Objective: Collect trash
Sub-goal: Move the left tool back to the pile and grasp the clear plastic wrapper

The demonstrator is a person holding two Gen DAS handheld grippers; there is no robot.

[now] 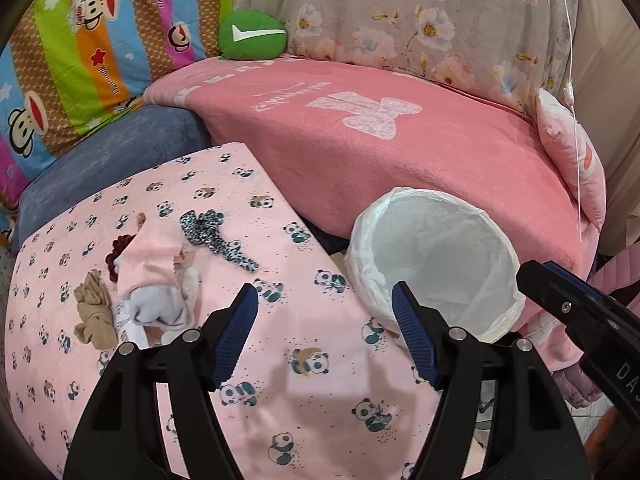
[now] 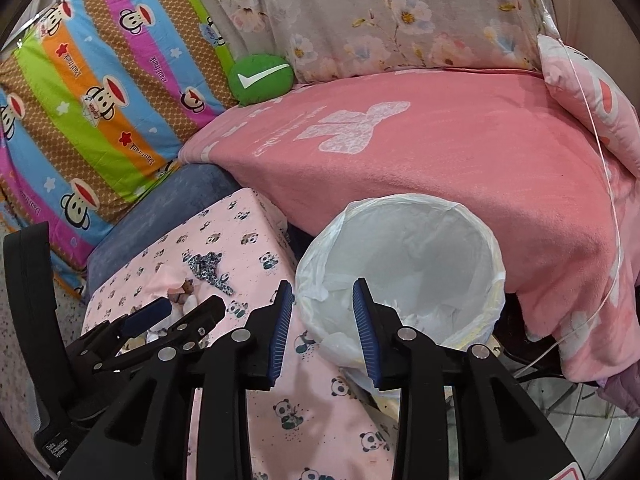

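A heap of trash lies on the pink panda cloth [image 1: 320, 412]: a pink rag [image 1: 150, 258], a white wad [image 1: 158, 310], a tan scrap [image 1: 94, 314], a dark red piece [image 1: 120, 246] and a leopard-print strip [image 1: 218, 240]. A bin with a white bag liner [image 1: 436, 260] stands to the right of the cloth. My left gripper [image 1: 324, 304] is open and empty, above the cloth, to the right of the heap. My right gripper [image 2: 322, 296] is open and empty at the bin's [image 2: 400, 268] near left rim. The left gripper [image 2: 176, 312] shows at the left of the right wrist view, over the heap.
A pink blanket [image 1: 420, 160] covers a mound behind the bin. A striped monkey-print pillow [image 1: 80, 60], a green cushion [image 1: 252, 36] and a floral cover [image 1: 400, 12] stand at the back. A blue-grey cushion [image 1: 112, 164] lies behind the panda cloth. A thin cord [image 2: 604, 168] hangs at the right.
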